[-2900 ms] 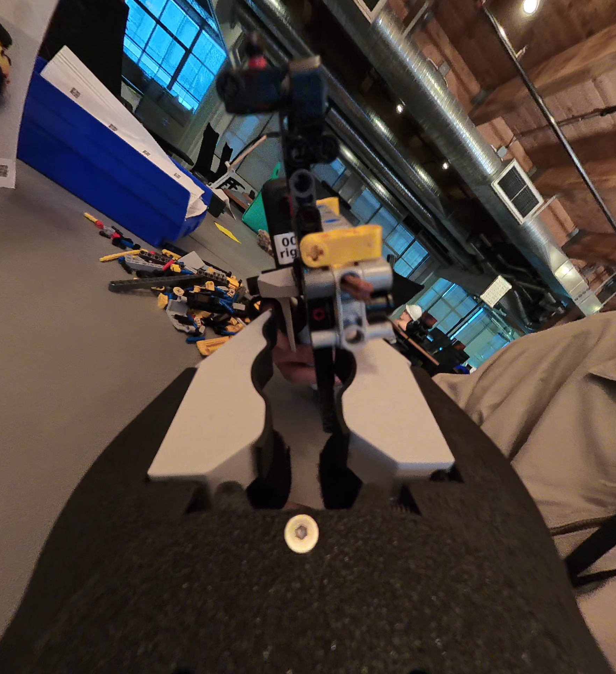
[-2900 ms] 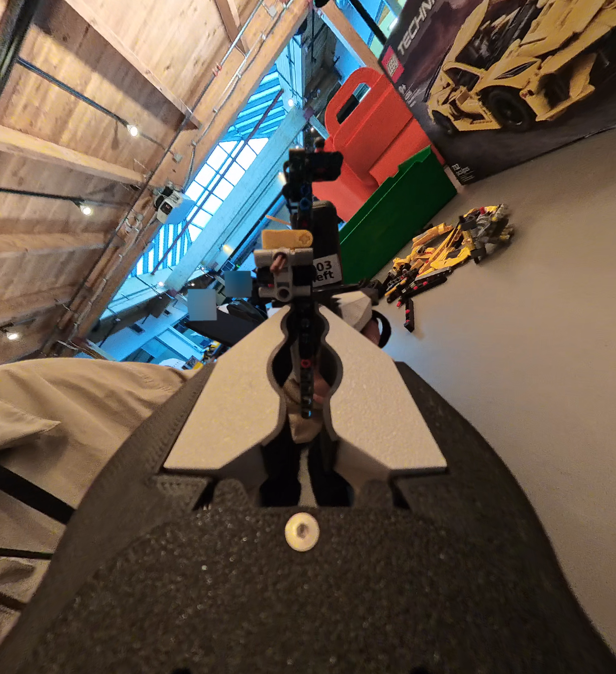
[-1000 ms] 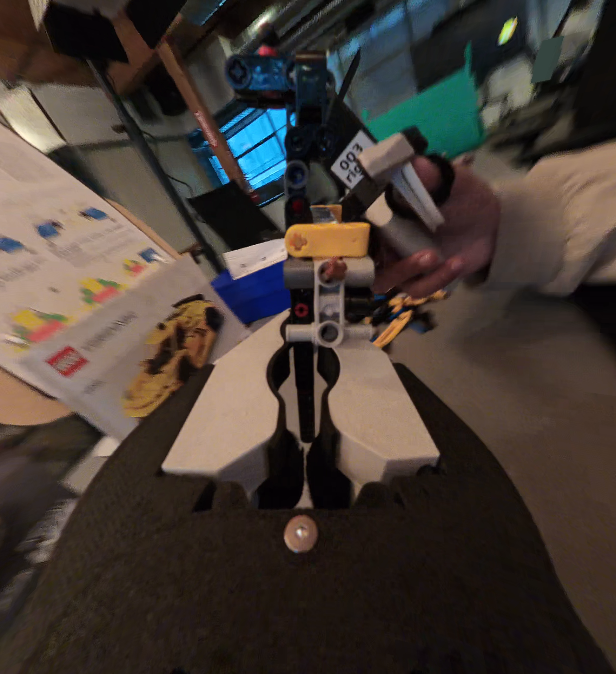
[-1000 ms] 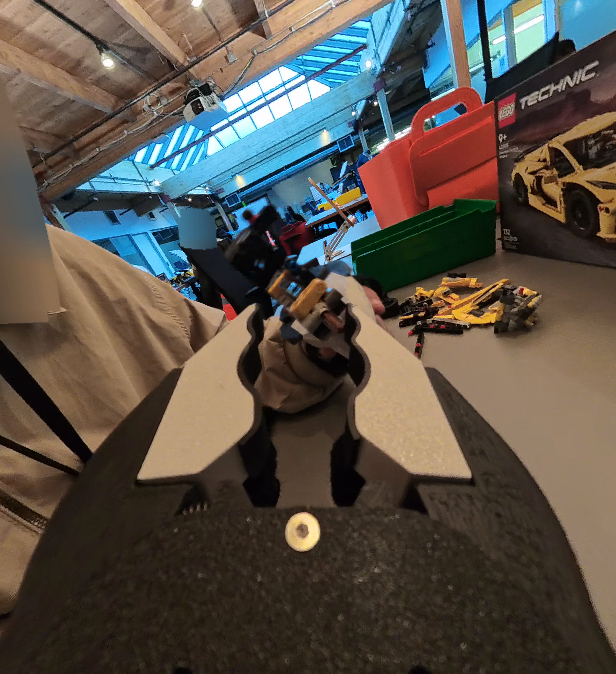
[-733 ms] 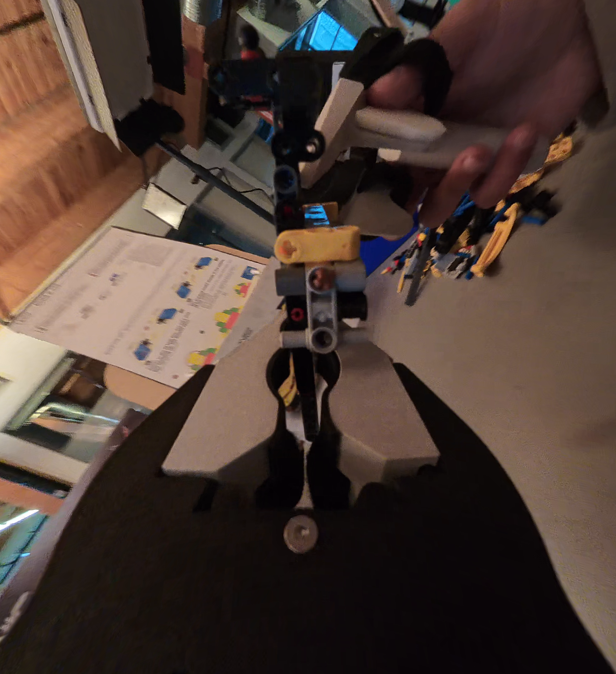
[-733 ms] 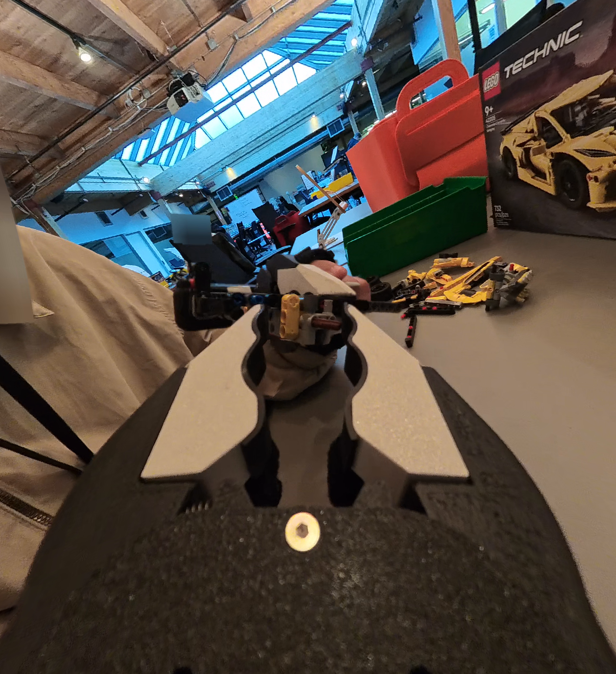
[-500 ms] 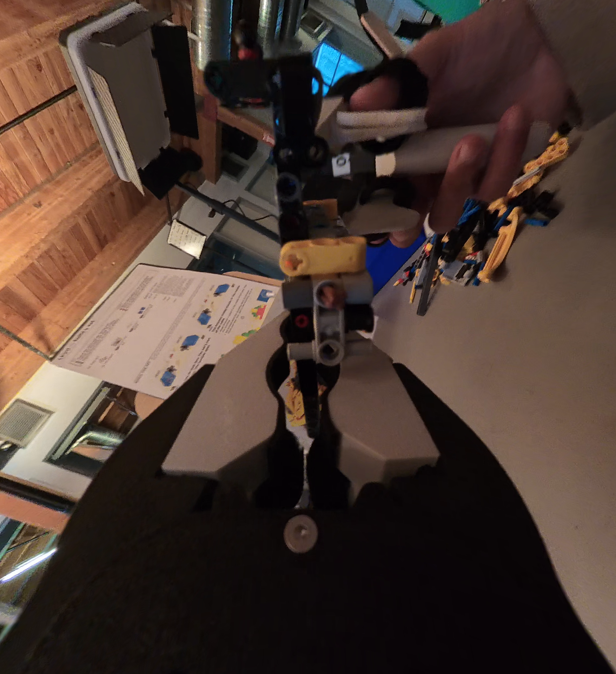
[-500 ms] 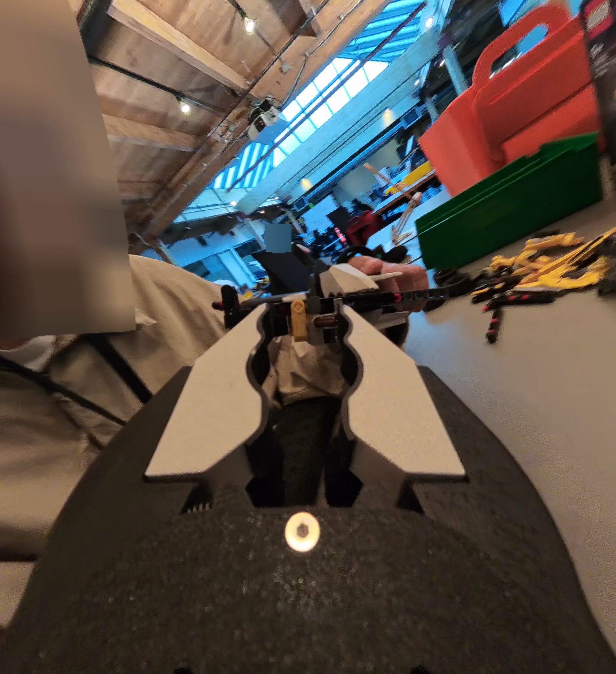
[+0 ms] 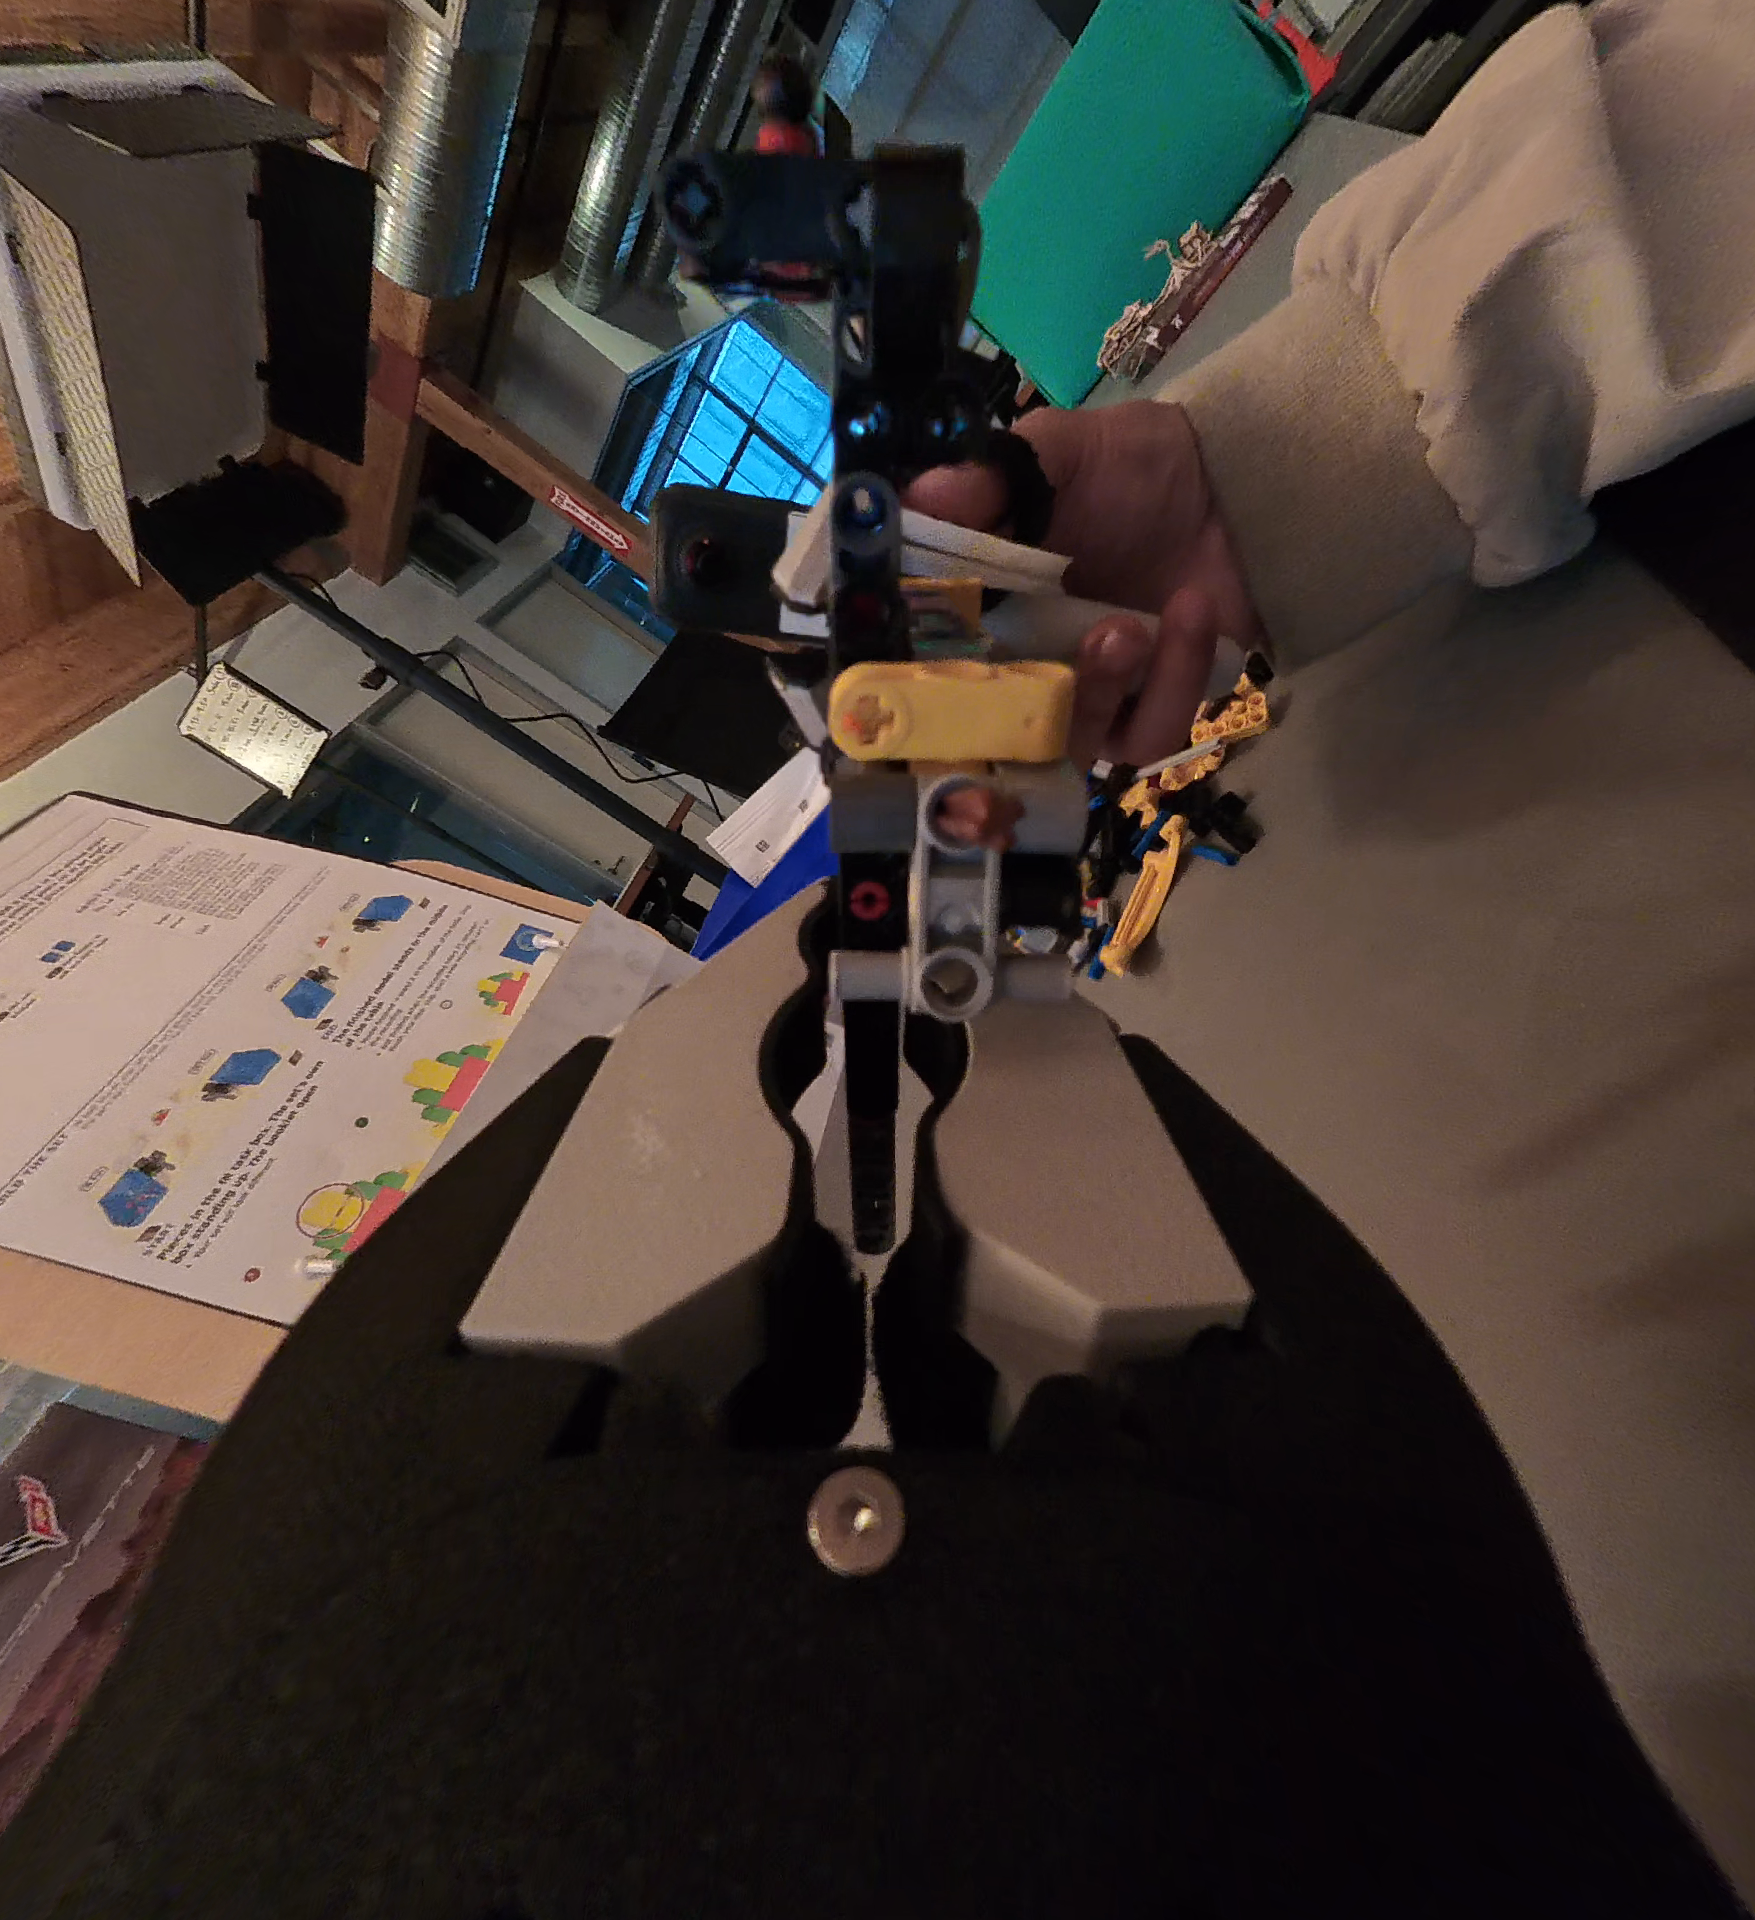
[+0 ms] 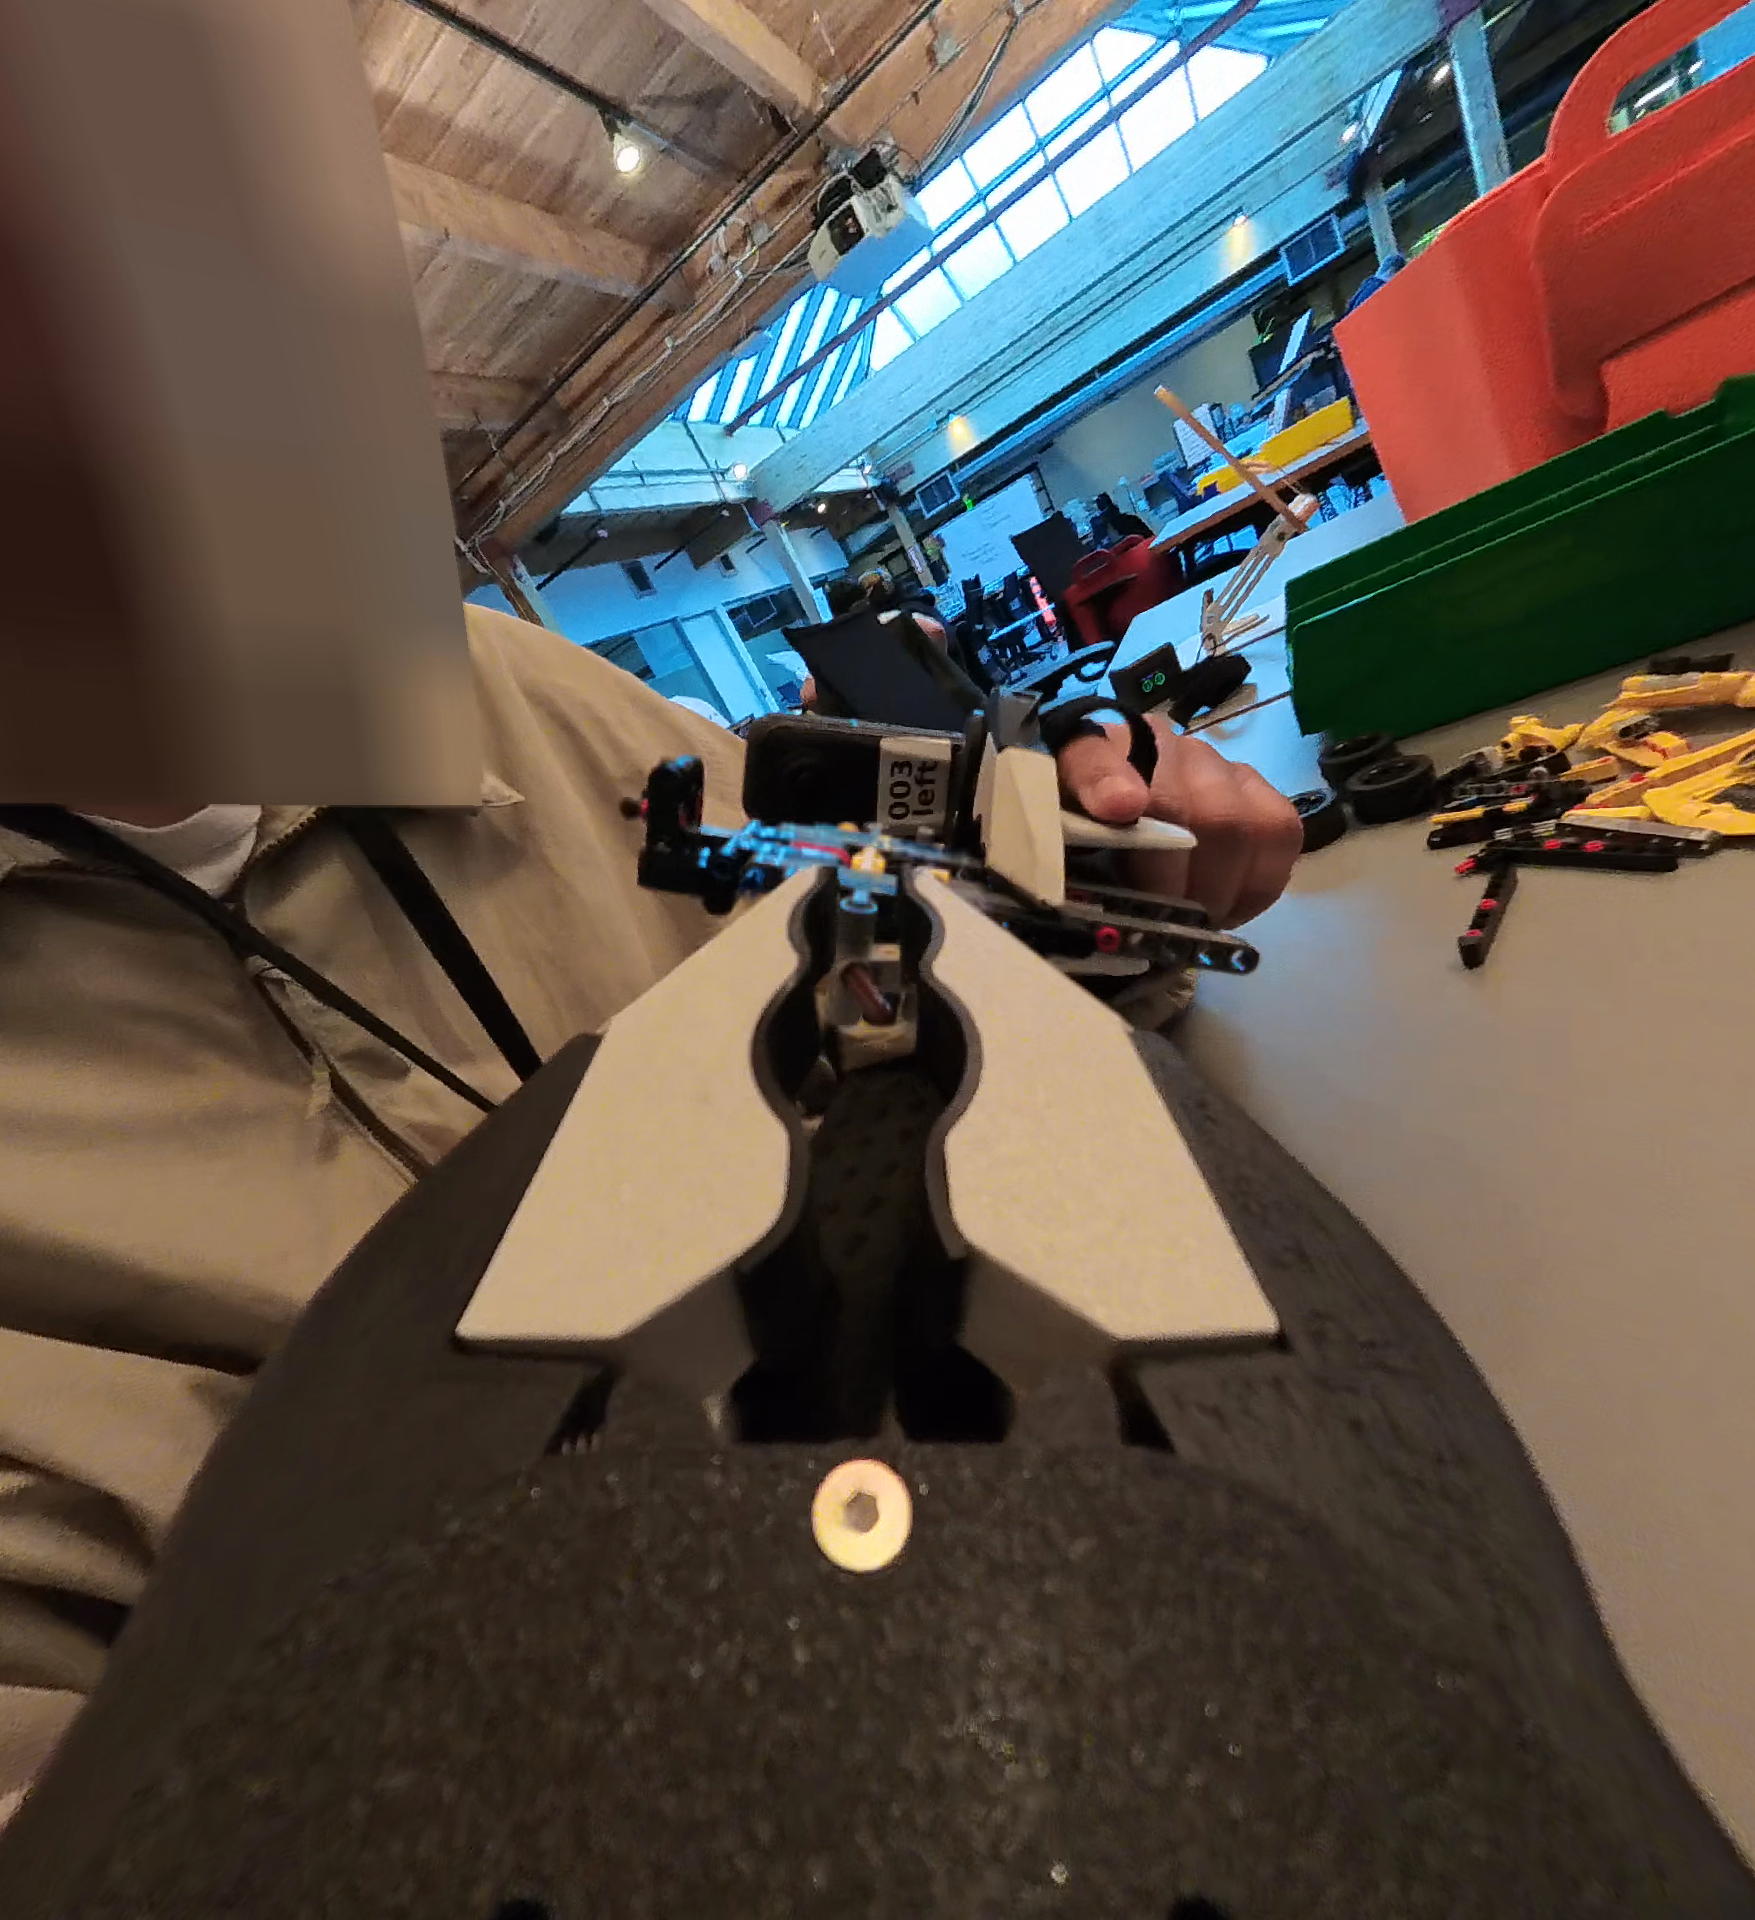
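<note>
Workshop hall with timber ceiling and skylights; grey table (image 10: 1475, 1195) at frame right. Left gripper (image 9: 868, 1049) is nearly closed, clamping the black beam of a small brick assembly (image 9: 940, 821) at frame centre, likely held off the table so its yellow and grey side faces out. Right gripper (image 10: 868, 935) is narrowed around that assembly's grey connector (image 10: 868, 997); firm contact can't be confirmed. Loose yellow and black parts (image 10: 1621, 769) lie right, by a green bin (image 10: 1538, 613). Instruction sheet (image 9: 198, 1039) sits left.

Black beam (image 9: 868, 582) carries a yellow piece (image 9: 951, 712) and grey connectors (image 9: 951, 899); grey fingers (image 9: 665, 1164) – black foam body. Yellow parts (image 10: 1662, 774) lie on the grey table (image 10: 1475, 1195); green bin (image 10: 1559, 582), orange-red case (image 10: 1621, 270).
</note>
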Motion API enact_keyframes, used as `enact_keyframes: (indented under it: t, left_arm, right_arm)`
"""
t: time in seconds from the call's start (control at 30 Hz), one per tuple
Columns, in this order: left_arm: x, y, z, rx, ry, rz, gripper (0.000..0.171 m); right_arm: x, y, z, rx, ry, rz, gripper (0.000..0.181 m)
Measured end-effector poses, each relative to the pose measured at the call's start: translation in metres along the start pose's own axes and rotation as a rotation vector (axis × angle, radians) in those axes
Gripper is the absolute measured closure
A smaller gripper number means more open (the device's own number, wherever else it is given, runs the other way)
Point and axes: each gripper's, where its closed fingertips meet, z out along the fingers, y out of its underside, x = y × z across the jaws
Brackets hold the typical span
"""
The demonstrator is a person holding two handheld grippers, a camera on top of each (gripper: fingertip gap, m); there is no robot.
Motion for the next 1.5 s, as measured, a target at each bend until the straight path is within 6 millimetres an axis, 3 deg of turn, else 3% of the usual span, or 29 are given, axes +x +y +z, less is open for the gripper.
enact_keyframes:
  t: [0.17, 0.37, 0.4, 0.47, 0.63, 0.73, 0.83, 1.0, 1.13, 1.17, 1.23, 1.27, 1.33, 1.37, 1.43, 1.5]
  left_arm:
    - [0.003, 0.0, 0.001, 0.0, 0.011, 0.0, 0.164]
    - [-0.005, 0.01, 0.003, -0.056, -0.056, -0.04, 0.164]
    - [-0.009, 0.012, 0.004, -0.079, -0.098, -0.044, 0.161]
    - [-0.007, 0.01, 0.006, -0.094, -0.122, -0.043, 0.136]
    - [0.01, 0.005, 0.01, -0.119, -0.054, 0.017, 0.134]
    - [0.012, -0.002, 0.011, -0.101, -0.077, 0.059, 0.148]
    - [0.004, -0.011, 0.011, -0.074, -0.169, 0.207, 0.155]
    - [0.009, 0.001, 0.012, -0.213, -0.177, 0.567, 0.158]
    - [0.007, -0.005, 0.01, -0.227, -0.177, 0.578, 0.158]
    - [0.013, -0.004, 0.01, -0.222, -0.139, 0.585, 0.158]
    - [0.052, 0.002, 0.015, -0.2, 0.033, 0.63, 0.159]
    - [0.053, 0.0, 0.018, -0.2, -0.021, 0.675, 0.159]
    - [0.025, -0.011, 0.018, -0.191, -0.177, 0.662, 0.159]
    - [0.012, -0.009, 0.017, -0.205, -0.22, 0.64, 0.159]
    - [0.006, 0.007, 0.015, -0.257, -0.253, 0.751, 0.159]
    - [0.005, 0.028, 0.014, -0.315, -0.262, 0.918, 0.158]
  right_arm:
    - [-0.003, 0.016, 0.006, -0.088, -0.032, 0.048, 0.175]
    - [0.006, 0.011, 0.001, -0.081, 0.039, 0.021, 0.176]
    - [0.007, 0.009, 0.0, -0.073, 0.047, 0.02, 0.175]
    - [0.01, 0.006, -0.001, -0.051, 0.057, 0.024, 0.175]
    - [0.013, 0.009, 0.001, -0.061, 0.049, 0.084, 0.175]
    - [0.009, 0.006, 0.001, -0.039, 0.007, 0.118, 0.175]
    - [-0.002, 0.004, 0.0, -0.018, -0.09, 0.174, 0.175]
    - [0.004, 0.015, -0.007, -0.072, -0.064, 0.208, 0.176]
    - [-0.001, 0.011, -0.005, -0.035, -0.124, 0.218, 0.176]
    - [-0.002, 0.009, -0.004, -0.016, -0.135, 0.224, 0.176]
    - [-0.002, -0.017, -0.008, 0.148, -0.186, 0.248, 0.181]
    - [-0.005, -0.021, -0.011, 0.167, -0.205, 0.257, 0.181]
    - [0.011, -0.008, -0.012, 0.09, -0.05, 0.206, 0.181]
    - [0.011, -0.012, -0.016, 0.111, -0.036, 0.179, 0.181]
    - [0.023, -0.019, -0.022, 0.149, 0.058, 0.133, 0.181]
    - [0.051, -0.014, -0.027, 0.108, 0.262, 0.059, 0.164]
